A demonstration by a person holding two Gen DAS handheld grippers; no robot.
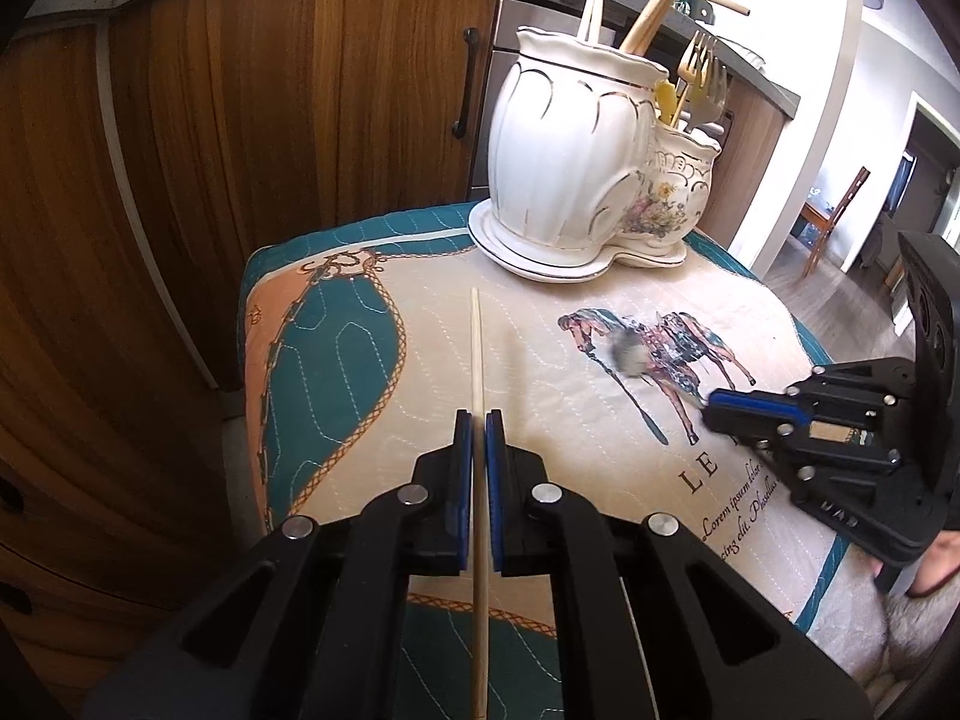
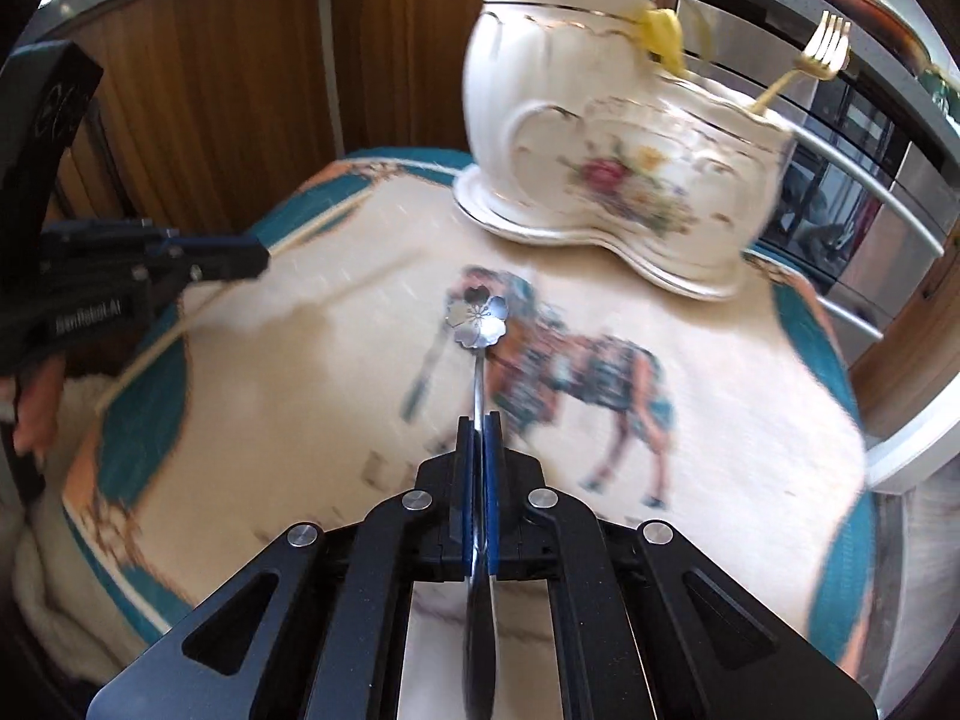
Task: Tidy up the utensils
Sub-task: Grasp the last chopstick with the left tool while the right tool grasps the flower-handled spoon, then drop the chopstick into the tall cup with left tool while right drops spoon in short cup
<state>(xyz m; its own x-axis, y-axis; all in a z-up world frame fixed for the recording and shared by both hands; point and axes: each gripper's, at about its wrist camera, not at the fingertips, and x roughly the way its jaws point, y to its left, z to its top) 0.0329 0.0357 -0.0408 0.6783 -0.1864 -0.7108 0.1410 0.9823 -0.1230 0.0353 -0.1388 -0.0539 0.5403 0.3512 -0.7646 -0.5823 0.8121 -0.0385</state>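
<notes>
My left gripper [image 1: 478, 420] is shut on a wooden chopstick [image 1: 476, 354] that points forward above the cloth; it also shows at the left of the right wrist view [image 2: 252, 255]. My right gripper [image 2: 478, 420] is shut on the handle of a silver spoon with a flower-shaped end [image 2: 477, 318], held above the horse print; it shows in the left wrist view [image 1: 714, 405]. The white ceramic utensil holder [image 1: 570, 144] has a tall pot with wooden utensils [image 1: 648, 12] and a low pot with gold forks [image 1: 702, 66]. It stands at the far side [image 2: 606, 138].
A quilted cloth with a horse print [image 1: 660, 354] covers the small table [image 2: 300, 396]. Wooden cabinet doors [image 1: 270, 120] stand behind and to the left. A steel oven front [image 2: 870, 180] is at the right. A room with a chair [image 1: 840, 210] opens far right.
</notes>
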